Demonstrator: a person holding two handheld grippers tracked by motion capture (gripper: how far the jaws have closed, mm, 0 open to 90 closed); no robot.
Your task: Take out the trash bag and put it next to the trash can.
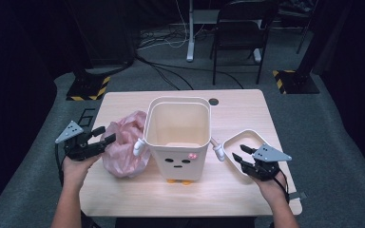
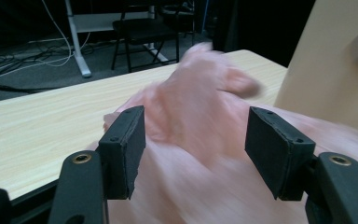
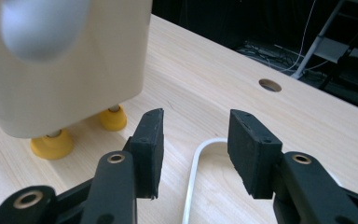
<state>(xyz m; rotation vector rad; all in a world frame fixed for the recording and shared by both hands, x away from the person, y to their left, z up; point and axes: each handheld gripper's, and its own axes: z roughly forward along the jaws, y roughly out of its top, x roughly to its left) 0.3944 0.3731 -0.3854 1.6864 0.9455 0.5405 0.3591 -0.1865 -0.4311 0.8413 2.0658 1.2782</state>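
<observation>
Crinkly pink bag (image 1: 123,147), perhaps plastic, smooth cream bin (image 1: 178,137)

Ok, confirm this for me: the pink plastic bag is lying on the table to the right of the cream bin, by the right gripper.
Wrong side. In the high view the pink plastic bag lies on the table to the left of the cream bin, by the left gripper, whose open jaws face it. The right gripper is over the white ring.

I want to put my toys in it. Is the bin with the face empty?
Mostly cannot tell. The bin stands upright and open, and its visible inside walls are bare, but the high view doesn't clearly show the bottom.
</observation>
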